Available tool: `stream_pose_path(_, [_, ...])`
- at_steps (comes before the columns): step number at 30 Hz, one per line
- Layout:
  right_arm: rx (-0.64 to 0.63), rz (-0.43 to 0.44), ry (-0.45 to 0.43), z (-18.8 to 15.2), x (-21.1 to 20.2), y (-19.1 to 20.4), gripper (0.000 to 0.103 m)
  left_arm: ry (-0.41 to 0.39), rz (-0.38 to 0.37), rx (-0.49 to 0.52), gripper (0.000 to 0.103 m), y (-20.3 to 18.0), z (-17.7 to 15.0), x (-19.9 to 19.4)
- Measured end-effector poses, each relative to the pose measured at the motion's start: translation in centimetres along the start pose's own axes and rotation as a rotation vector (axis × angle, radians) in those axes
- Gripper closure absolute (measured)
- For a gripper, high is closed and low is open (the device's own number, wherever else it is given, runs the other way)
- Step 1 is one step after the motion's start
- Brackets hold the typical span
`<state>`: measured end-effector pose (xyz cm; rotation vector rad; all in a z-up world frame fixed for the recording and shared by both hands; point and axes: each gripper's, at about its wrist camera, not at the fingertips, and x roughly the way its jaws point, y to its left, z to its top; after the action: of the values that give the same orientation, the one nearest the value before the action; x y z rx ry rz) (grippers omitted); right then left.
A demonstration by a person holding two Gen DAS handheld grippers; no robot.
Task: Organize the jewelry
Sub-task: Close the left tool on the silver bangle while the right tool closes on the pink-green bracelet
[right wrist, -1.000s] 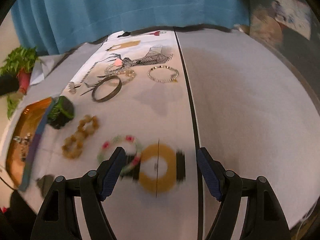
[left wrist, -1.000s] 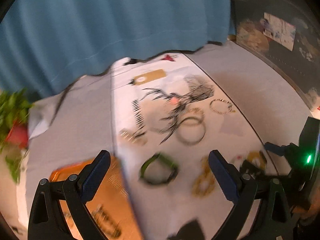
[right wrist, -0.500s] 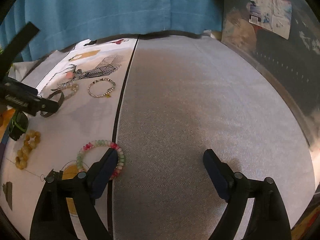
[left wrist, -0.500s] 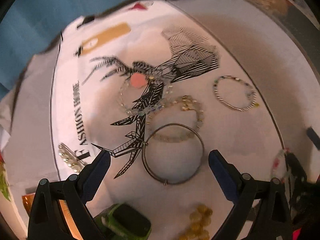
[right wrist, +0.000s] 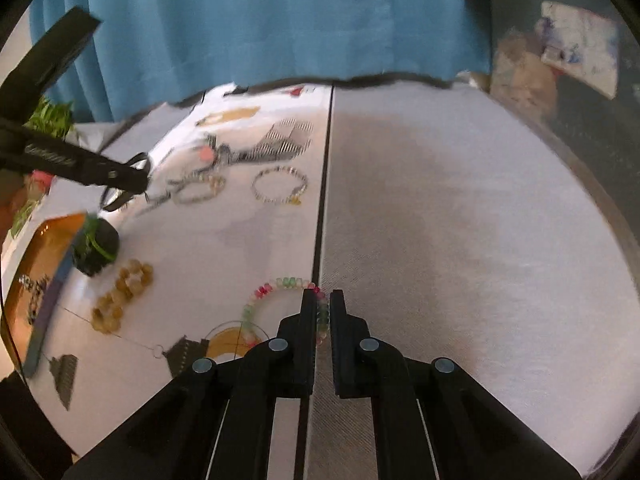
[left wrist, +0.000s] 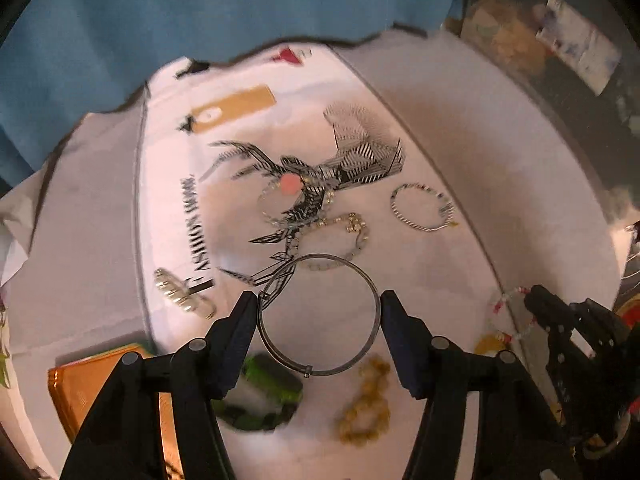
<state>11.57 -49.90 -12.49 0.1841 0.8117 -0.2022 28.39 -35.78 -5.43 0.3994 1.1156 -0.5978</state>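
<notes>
My left gripper (left wrist: 318, 304) is shut on a thin dark metal bangle (left wrist: 360, 276), a finger on each side of the ring, held over the printed white cloth (left wrist: 168, 208). My right gripper (right wrist: 322, 304) is shut on a pastel pink-and-green bead bracelet (right wrist: 260, 296) that rests on the cloth near the black seam. The orange tray (left wrist: 80, 388) lies at the lower left; in the right wrist view (right wrist: 44, 248) it holds some jewelry.
On the cloth lie a silver chain bracelet (left wrist: 424, 208), a pearl bracelet (left wrist: 352, 236), an amber bead bracelet (left wrist: 366, 404), a green-and-black band (left wrist: 260, 396) and a silver clip (left wrist: 180, 294). A blue curtain (right wrist: 280, 20) hangs behind. Grey cloth (right wrist: 460, 240) lies at the right.
My left gripper closed on the metal bangle and lifted it. My right gripper closed on the pastel bead bracelet.
</notes>
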Motion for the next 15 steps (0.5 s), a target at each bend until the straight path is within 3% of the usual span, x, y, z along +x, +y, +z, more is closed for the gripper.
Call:
stream_pose_path(6, [-0.039, -0.069, -0.08, 0.9, -5.9, 1.4, 0.096, -0.121, 0.001, -0.071, 0.045, 2.5, -3.4, -7.4])
stream_pose_path(15, [-0.08, -0.043, -0.157, -1.8, -14.2, 6.3, 0.096, -0.211, 0.038, -0.198, 0.045, 6.2, -16.5, -16.1])
